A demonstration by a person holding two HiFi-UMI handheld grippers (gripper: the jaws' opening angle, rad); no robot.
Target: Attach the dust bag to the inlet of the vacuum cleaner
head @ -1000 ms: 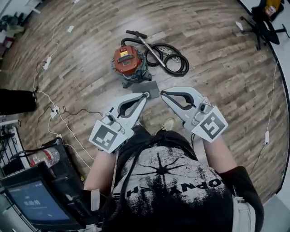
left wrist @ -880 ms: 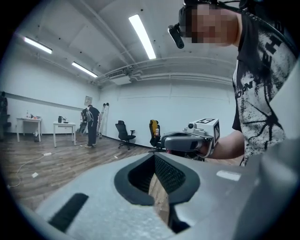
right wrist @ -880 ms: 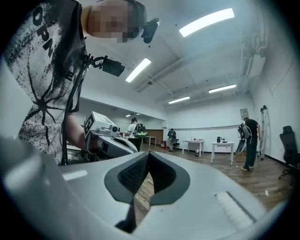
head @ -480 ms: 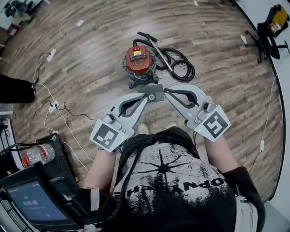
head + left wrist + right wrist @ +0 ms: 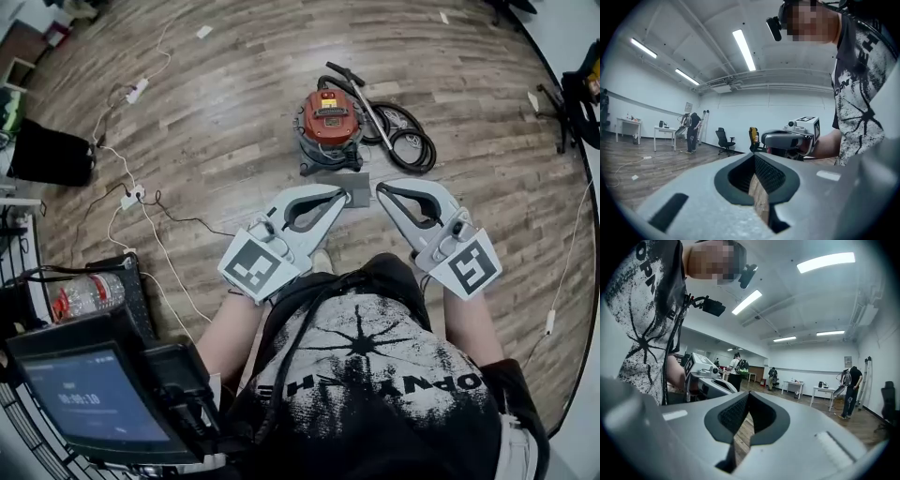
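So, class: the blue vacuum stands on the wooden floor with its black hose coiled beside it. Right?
No: the vacuum is red, not blue, as the head view shows. It does stand on the wooden floor with its black hose coiled beside it.

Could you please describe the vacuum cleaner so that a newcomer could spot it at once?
Start from the wooden floor, upper middle of the head view. The vacuum cleaner is a squat drum on a dark base; its red top and the black hose coiled at its right set it apart.
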